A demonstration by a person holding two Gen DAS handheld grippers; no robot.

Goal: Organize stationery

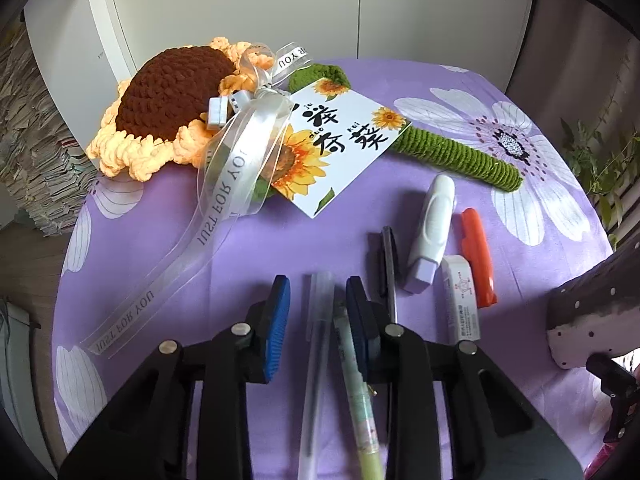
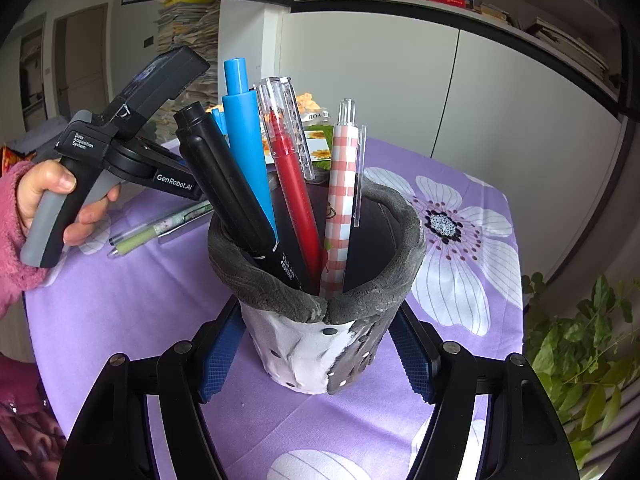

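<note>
A crocheted sunflower (image 1: 168,108) lies on the purple flowered tablecloth (image 1: 160,248), its green stem (image 1: 456,154) stretched out, a printed card (image 1: 332,148) and a "JUST FOR YOU" ribbon (image 1: 216,208) tied on. Paper stacks (image 1: 36,160) stand beside white cupboards (image 2: 400,80); a leafy plant (image 2: 580,344) hangs nearby.

- Left gripper (image 1: 318,320) is pitched steeply downward; its jaws are set apart, blue pads facing each other, not pressed on anything.
- Left hand (image 2: 52,200) is seen wrapped around the gripper's grey-and-black handle, thumb on top, fingers curled under; a fuzzy pink sleeve (image 2: 12,236) covers the wrist.
- Right gripper (image 2: 320,356) is angled downward, both jaws pressed against the sides of what is held between them.
</note>
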